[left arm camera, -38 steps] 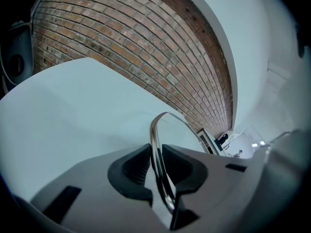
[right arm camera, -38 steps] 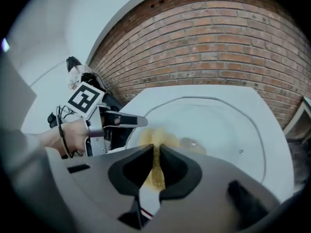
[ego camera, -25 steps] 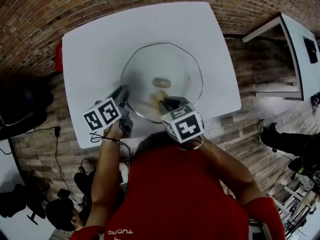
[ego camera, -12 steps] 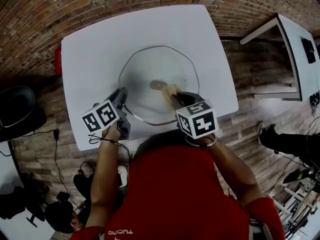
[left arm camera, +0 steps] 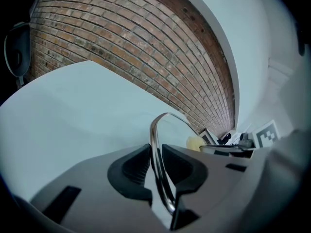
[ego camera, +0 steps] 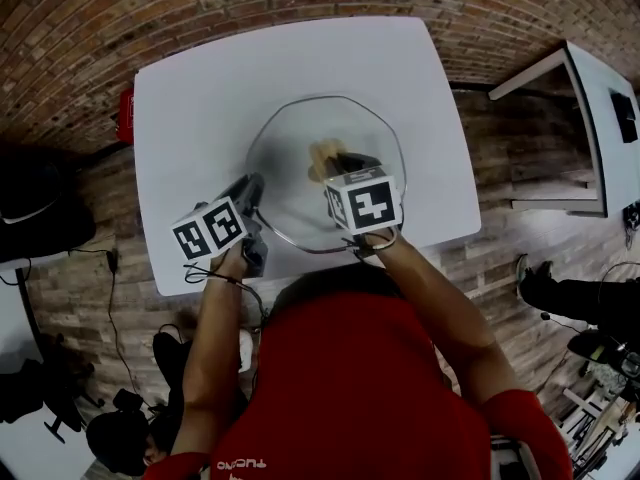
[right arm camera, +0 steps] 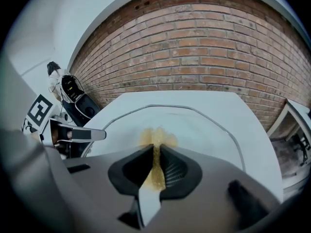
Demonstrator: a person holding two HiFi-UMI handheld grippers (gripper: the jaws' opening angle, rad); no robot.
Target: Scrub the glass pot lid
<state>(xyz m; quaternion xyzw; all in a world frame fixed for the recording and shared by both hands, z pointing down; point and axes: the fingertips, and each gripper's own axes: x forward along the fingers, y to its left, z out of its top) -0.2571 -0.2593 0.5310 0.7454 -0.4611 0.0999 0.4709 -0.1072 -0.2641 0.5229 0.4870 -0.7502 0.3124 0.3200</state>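
Note:
A large glass pot lid (ego camera: 300,128) with a metal rim lies on the white table (ego camera: 200,78). My left gripper (ego camera: 252,196) is shut on the lid's rim (left arm camera: 158,144) at its near-left edge; the rim runs between the black pads. My right gripper (ego camera: 335,163) is shut on a yellowish scrub pad (right arm camera: 156,140), which pokes out ahead of the jaws and rests on the glass near the lid's middle (ego camera: 322,156). The lid's knob is hidden under the right gripper in the head view.
The table stands on a wooden plank floor by a brick wall (right arm camera: 194,47). A red object (ego camera: 125,116) sits at the table's left edge. Another white table (ego camera: 590,98) stands to the right. Dark gear lies on the floor at left (ego camera: 40,218).
My right gripper carried the scrub pad from the lid's near edge, out to the right, then back left and further in to the lid's middle. The left gripper held still on the rim.

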